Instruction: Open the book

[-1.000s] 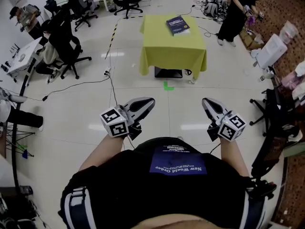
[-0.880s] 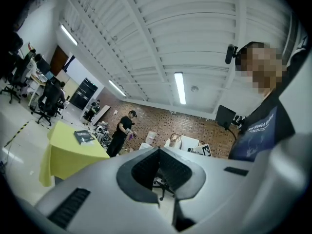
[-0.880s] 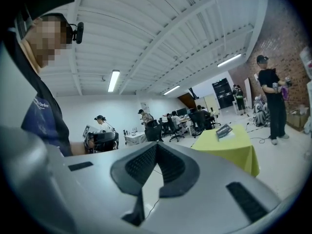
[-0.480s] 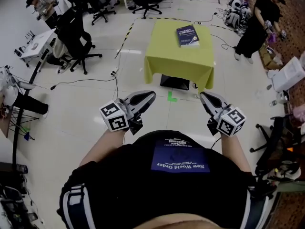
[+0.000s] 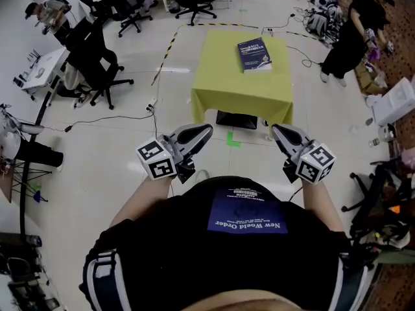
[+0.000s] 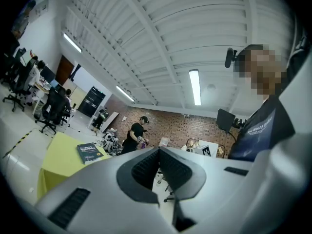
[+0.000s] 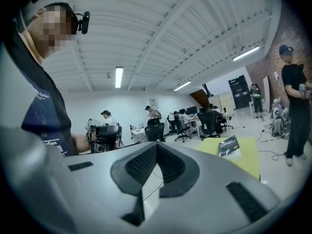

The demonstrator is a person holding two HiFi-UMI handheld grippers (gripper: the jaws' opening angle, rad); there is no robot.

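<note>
A dark blue book (image 5: pixel 254 54) lies closed on a small table under a yellow-green cloth (image 5: pixel 240 92), ahead of me across the floor. It also shows as the book (image 6: pixel 90 152) at the left of the left gripper view and the book (image 7: pixel 229 146) at the right of the right gripper view. My left gripper (image 5: pixel 206 131) and right gripper (image 5: pixel 275 131) are held in front of my body, well short of the table. Both are shut with nothing between the jaws. In their own views the left gripper (image 6: pixel 158 151) and the right gripper (image 7: pixel 156 146) have their tips pressed together.
A person in black (image 5: pixel 353 34) stands right of the table beside bags and cables. Office chairs (image 5: pixel 97 67) and desks with seated people fill the left and far side. A black box (image 5: pixel 237 120) sits under the table. Cables run over the white floor; a rack (image 5: pixel 376 206) is at my right.
The table with the book has come nearer and larger in the head view as I walked toward it. Both grippers stay shut in front of my body.
</note>
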